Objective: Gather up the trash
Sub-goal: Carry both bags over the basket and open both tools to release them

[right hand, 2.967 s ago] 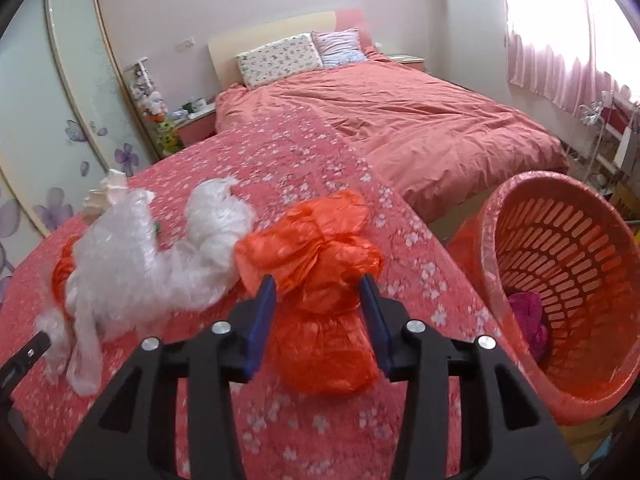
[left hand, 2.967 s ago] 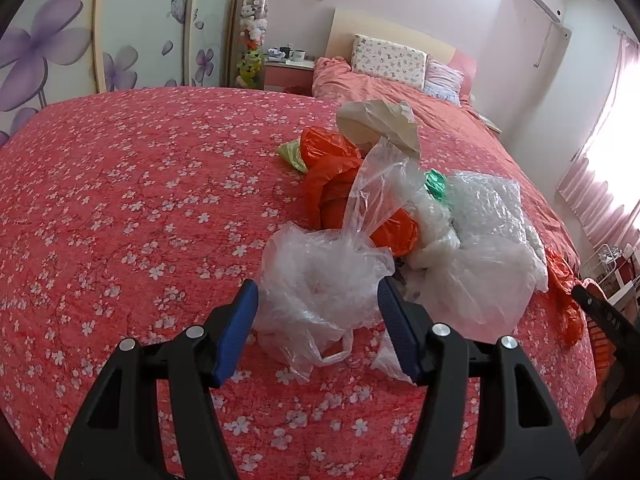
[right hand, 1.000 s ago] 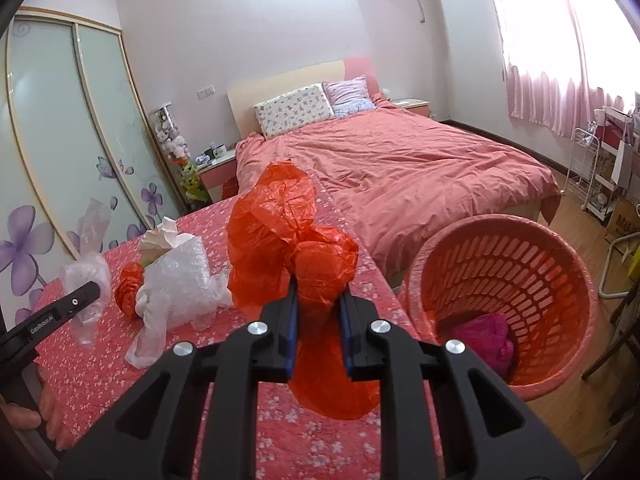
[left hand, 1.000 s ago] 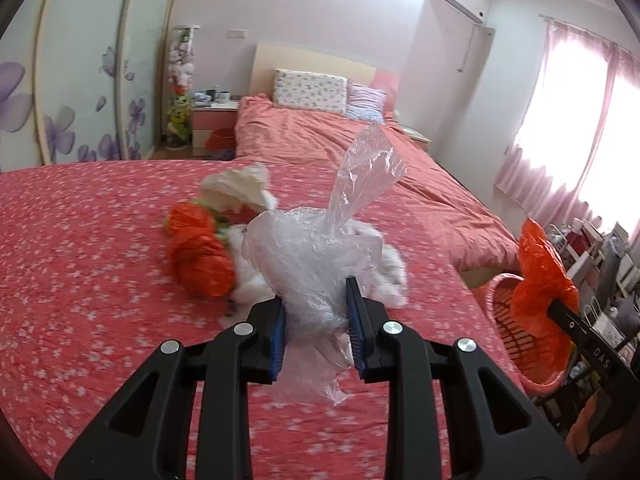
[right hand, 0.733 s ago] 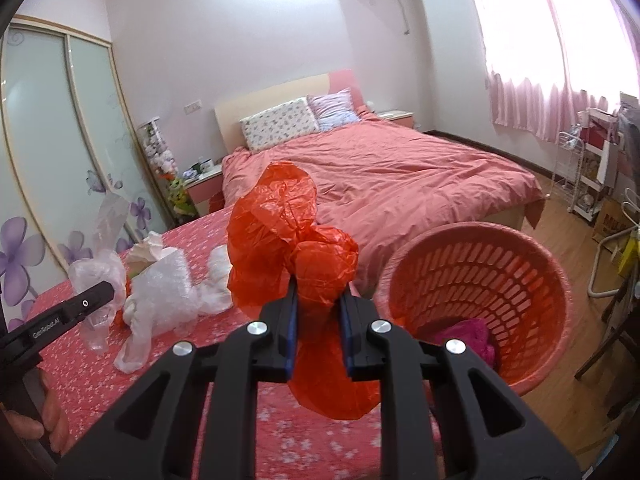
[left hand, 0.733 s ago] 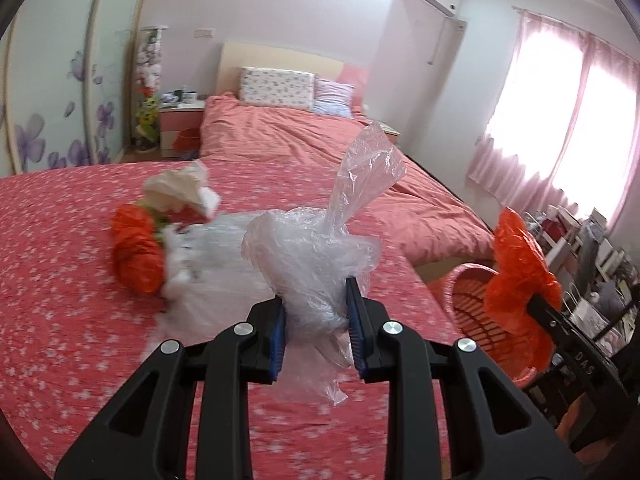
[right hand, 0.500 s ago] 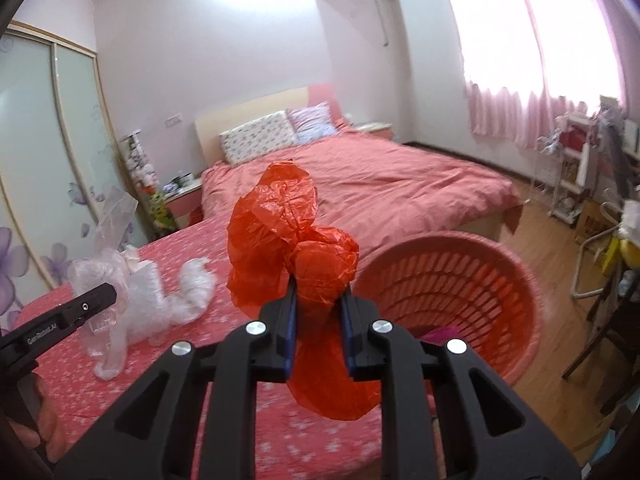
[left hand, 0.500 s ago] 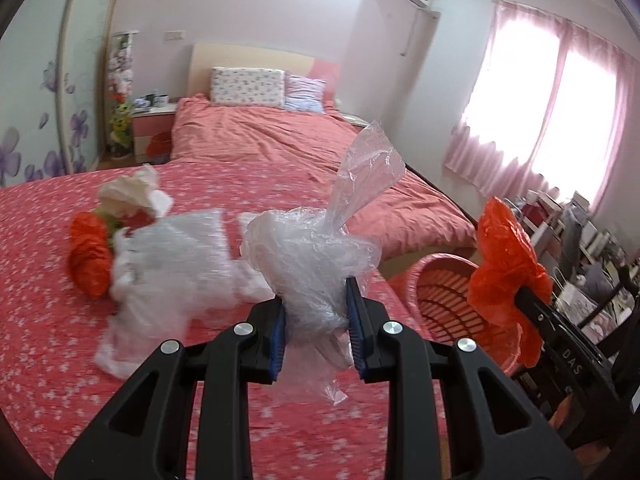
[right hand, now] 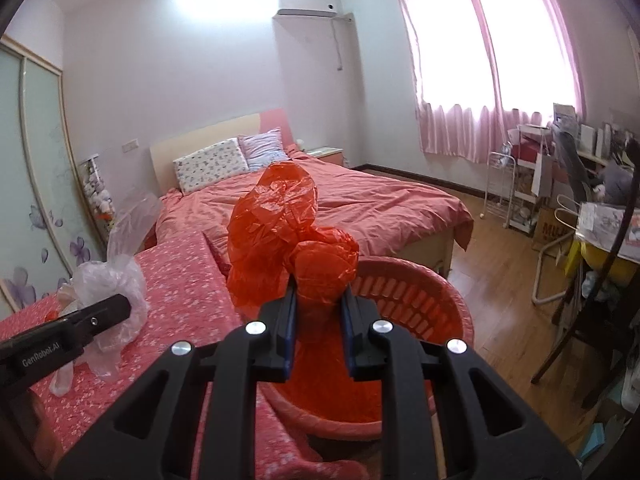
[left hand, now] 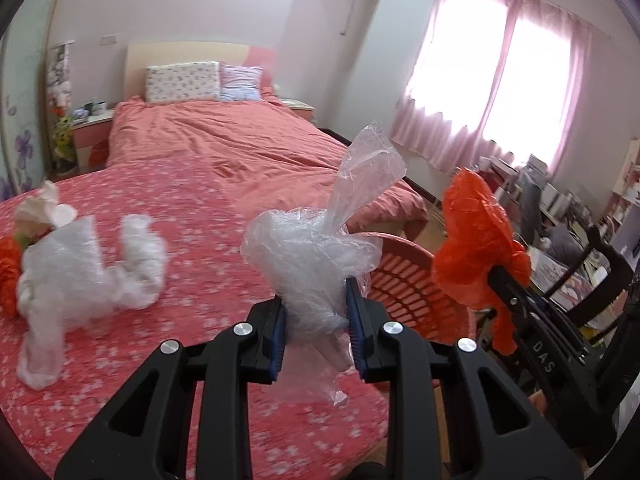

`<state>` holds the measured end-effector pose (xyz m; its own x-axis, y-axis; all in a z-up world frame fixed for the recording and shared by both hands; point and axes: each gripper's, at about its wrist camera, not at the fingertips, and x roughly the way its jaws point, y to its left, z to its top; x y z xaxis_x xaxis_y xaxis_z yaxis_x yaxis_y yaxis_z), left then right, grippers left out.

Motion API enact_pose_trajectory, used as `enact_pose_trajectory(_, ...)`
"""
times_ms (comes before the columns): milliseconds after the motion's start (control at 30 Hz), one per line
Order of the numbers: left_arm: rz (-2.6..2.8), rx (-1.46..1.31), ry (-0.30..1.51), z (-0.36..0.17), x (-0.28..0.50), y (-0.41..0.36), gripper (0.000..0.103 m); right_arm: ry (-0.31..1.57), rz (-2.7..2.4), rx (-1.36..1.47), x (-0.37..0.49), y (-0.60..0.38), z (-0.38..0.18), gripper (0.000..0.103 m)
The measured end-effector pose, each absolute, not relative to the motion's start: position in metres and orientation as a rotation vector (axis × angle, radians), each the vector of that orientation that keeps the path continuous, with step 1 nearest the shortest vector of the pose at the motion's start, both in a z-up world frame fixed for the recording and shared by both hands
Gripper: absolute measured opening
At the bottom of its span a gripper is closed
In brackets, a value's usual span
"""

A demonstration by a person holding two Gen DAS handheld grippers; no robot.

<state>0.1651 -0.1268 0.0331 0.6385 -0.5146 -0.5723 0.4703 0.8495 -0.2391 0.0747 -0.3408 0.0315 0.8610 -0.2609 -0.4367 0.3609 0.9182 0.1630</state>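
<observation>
Both bags up, basket (right hand: 420, 300) just off the bed's edge

We've got the right gripper (right hand: 319, 322) clamped on the orange bag (right hand: 288, 236) over the rim, so we'd let go there; left gripper (left hand: 316, 332) pinches the clear bag (left hand: 316, 252), short of it.

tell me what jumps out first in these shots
The orange plastic bag clamped in the right hand-held gripper, right in front of the red laundry basket. Next, the crumpled clear plastic bag pinched in the left hand-held gripper, above the flowered red bedspread.
</observation>
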Motion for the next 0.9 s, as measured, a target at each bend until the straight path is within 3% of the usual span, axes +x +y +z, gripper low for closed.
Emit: enact_pose_trajectory(900, -0.713, -0.012, 0.772, 0.003, 0.181, -0.22, 0.027, 0.436, -0.423, 0.36, 0.091, -0.415, -0.001, 0.02)
